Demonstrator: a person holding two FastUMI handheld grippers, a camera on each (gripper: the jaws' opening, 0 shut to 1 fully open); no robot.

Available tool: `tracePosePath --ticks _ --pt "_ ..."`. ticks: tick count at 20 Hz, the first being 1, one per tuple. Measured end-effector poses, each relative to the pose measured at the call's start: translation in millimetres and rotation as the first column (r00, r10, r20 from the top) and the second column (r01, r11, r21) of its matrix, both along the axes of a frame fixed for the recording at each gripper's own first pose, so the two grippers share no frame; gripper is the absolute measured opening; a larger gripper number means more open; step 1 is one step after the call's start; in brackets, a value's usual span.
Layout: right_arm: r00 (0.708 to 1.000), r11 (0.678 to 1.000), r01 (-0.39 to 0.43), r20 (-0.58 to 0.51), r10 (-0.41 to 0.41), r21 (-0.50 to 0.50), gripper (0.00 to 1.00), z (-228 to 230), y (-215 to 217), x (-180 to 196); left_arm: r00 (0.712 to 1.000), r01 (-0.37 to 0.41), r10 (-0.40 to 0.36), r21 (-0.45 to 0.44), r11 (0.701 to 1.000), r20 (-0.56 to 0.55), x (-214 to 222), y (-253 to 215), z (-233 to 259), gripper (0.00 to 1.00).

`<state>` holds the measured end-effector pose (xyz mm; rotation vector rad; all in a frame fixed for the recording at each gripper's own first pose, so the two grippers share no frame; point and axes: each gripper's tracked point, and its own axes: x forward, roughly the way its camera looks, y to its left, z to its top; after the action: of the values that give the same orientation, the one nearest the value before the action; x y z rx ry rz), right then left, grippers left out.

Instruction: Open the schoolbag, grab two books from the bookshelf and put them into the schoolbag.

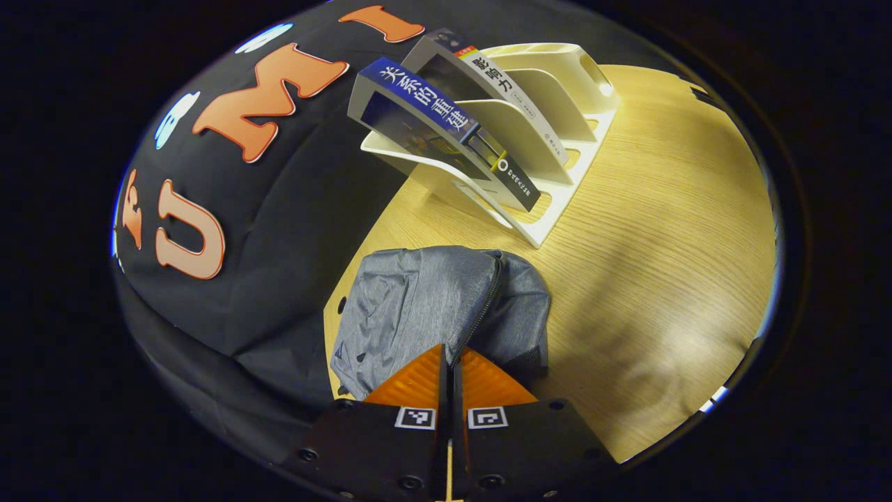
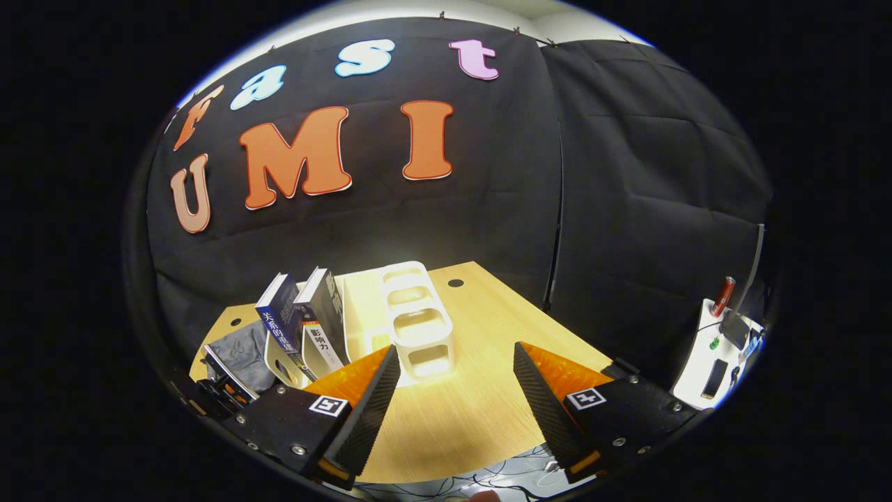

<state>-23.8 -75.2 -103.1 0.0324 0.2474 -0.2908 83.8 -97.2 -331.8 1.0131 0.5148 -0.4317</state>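
1. Left gripper (image 1: 451,359): fingers pressed together with barely a slit between them, tips right at the zipper line of the schoolbag (image 1: 439,307). Cannot tell if they pinch the zipper pull or just sit clenched over it.
2. Right gripper (image 2: 456,355): fingers spread wide, nothing between them, hanging above the table (image 2: 488,307).
3. One schoolbag, grey fabric, lying flat on the wooden table near its edge by the booth wall. In the left gripper view it sits at 6 o'clock, just ahead of the fingertips; the zipper looks closed along what shows.
4. One bookshelf (image 1: 550,125), a white rack with slanted dividers, at 12 o'clock in the left gripper view, beyond the bag and apart from it.
5. Two books, both leaning in the rack: blue-spined book (image 1: 425,104) in the slot nearest the bag, white-spined book (image 1: 502,90) one slot further along (the remaining slots hold nothing).
6. In the right gripper view the rack sits dead ahead, books at 10 o'clock of the fingers, the bag at 9 o'clock beyond them.
7. One white side stand (image 2: 714,355) at 3 o'clock in the right gripper view, carrying small items.
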Motion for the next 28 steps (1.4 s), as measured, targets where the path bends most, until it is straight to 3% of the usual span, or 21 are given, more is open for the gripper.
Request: tracePosePath --ticks 3,6,9,15,25,28 --pt "0.999 0.999 -0.043 -0.021 0.043 -0.002 0.98 -1 14 2 0.998 -0.004 0.002 -0.036 0.999 -0.069 1 -2 3 0.03" --pt "0.999 0.999 -0.035 0.002 0.035 -0.006 0.98 10 19 1 0.989 -0.008 0.001 -0.050 0.999 -0.148 7 0 18 0.01" --pt "1.000 0.997 -0.022 0.005 0.022 0.072 0.98 12 28 2 0.977 0.028 -0.038 -0.051 0.998 -0.209 12 3 38 0.01" --pt "1.000 0.995 0.001 0.011 -0.002 0.103 0.98 22 49 -3 0.955 0.025 -0.069 -0.155 0.988 -0.287 37 17 99 0.00" --pt "1.000 0.986 -0.008 -0.002 0.008 0.166 0.98 38 100 -11 0.956 0.102 -0.170 -0.274 0.956 -0.237 115 31 186 0.01" --pt "0.996 0.981 -0.066 -0.047 0.076 0.182 0.98 40 131 -6 0.946 0.124 -0.206 -0.308 0.943 -0.249 122 32 192 0.00"
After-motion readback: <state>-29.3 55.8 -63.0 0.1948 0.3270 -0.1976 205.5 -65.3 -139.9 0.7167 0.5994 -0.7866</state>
